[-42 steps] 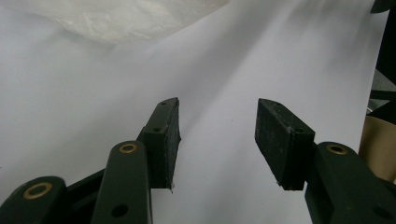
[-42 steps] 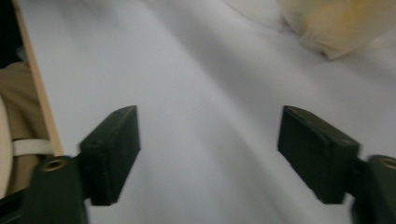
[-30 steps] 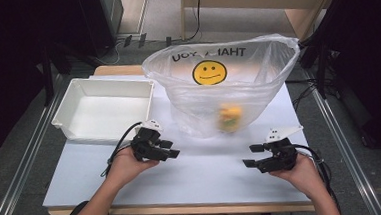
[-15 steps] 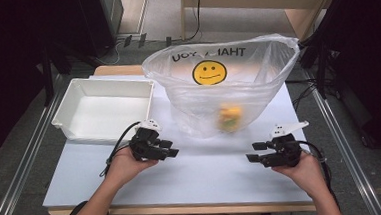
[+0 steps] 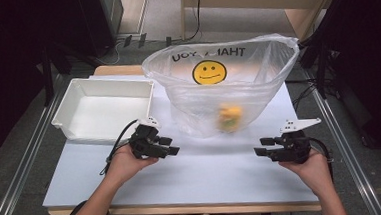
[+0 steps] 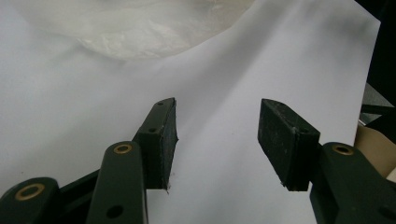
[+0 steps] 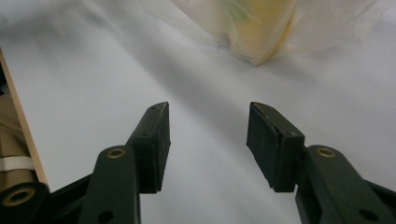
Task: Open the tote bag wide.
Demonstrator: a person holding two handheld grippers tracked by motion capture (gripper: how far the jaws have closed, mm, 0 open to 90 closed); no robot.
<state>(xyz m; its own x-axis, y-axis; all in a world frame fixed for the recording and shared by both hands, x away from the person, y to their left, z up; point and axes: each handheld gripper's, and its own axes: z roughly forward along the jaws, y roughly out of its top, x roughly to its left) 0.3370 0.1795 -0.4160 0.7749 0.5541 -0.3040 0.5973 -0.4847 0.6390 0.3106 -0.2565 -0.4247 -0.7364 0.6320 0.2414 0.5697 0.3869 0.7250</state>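
Observation:
A clear plastic bag printed with a yellow smiley face stands open at the back of the white table. A blurred yellow object lies inside it at the bottom, and the same yellow object appears in the right gripper view. My left gripper hovers low over the table just left of the bag. Its jaws have just been opening, and my left gripper holds nothing. My right gripper is near the table's right front. Its jaws have just been closing, and my right gripper is open and empty.
An empty white tray sits at the back left of the table, beside the bag. Bare tabletop lies between the two grippers. Metal rails run along both sides of the table, and the front edge is close to the person's forearms.
My right gripper has drifted slightly to the right and away from the front edge, its jaws a little narrower. The left hand has stayed in place.

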